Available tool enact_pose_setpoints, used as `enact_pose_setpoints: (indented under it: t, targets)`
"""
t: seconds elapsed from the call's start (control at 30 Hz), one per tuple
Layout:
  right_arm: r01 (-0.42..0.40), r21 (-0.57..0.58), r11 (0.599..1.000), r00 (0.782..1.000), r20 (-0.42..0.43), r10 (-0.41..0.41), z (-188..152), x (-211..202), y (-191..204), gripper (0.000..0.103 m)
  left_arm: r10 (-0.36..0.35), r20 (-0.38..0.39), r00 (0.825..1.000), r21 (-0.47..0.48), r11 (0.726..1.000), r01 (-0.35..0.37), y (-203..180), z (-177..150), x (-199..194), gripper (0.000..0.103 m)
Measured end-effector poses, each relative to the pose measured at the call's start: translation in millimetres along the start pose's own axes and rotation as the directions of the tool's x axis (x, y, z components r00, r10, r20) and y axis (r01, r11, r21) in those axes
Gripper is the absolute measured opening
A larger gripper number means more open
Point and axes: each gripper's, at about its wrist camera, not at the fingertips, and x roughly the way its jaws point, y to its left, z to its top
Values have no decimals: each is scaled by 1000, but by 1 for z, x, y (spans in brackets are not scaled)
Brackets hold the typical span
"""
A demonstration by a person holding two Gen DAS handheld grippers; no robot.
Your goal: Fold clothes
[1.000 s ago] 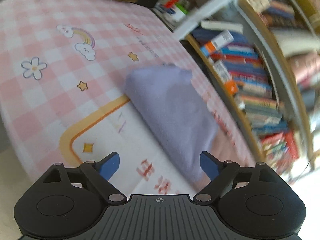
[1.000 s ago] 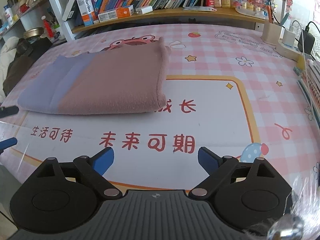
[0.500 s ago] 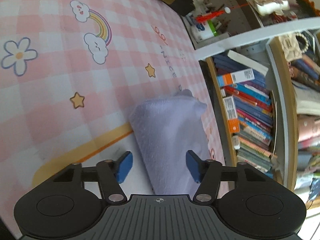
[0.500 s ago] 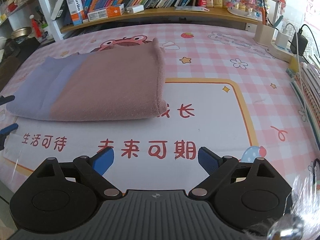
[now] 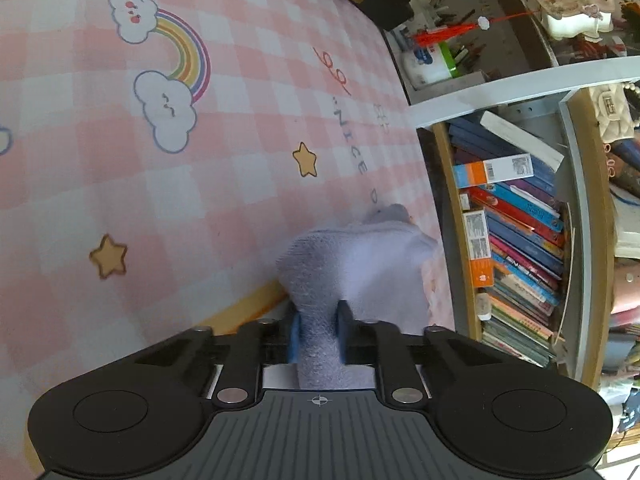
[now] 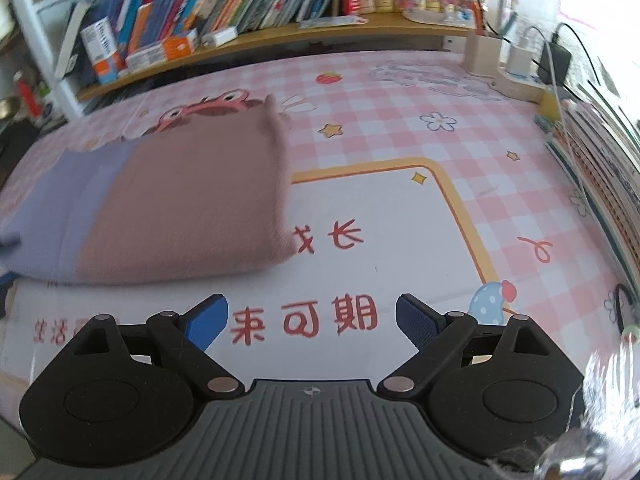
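- The left gripper [image 5: 318, 330] has just been closing; its fingers now pinch the lilac end of the cloth [image 6: 168, 196], so a fold can begin.
- The cloth lies folded toward the counter's [image 6: 400, 216] left edge, near the bookshelf [image 6: 240, 36].
- The right gripper [image 6: 312, 320] hovers wide open, empty, angled down at the counter.

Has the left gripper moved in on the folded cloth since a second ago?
Yes. The left gripper has closed in toward the lavender end of the folded cloth on the checked mat; its jaws have just closed on it.
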Motion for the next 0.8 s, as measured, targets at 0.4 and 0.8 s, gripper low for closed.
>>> enact_pose_setpoints:
  t: [0.4,0.8]
  targets:
    - [-157,215,964,984,-54,173,18,29,15,43,-42,30,999,145,989,37,13,39,-35,9]
    - [-173,183,968,976,-102,194,20,46,32,25,-43,3,999,144,989,42,13,48,-9,21]
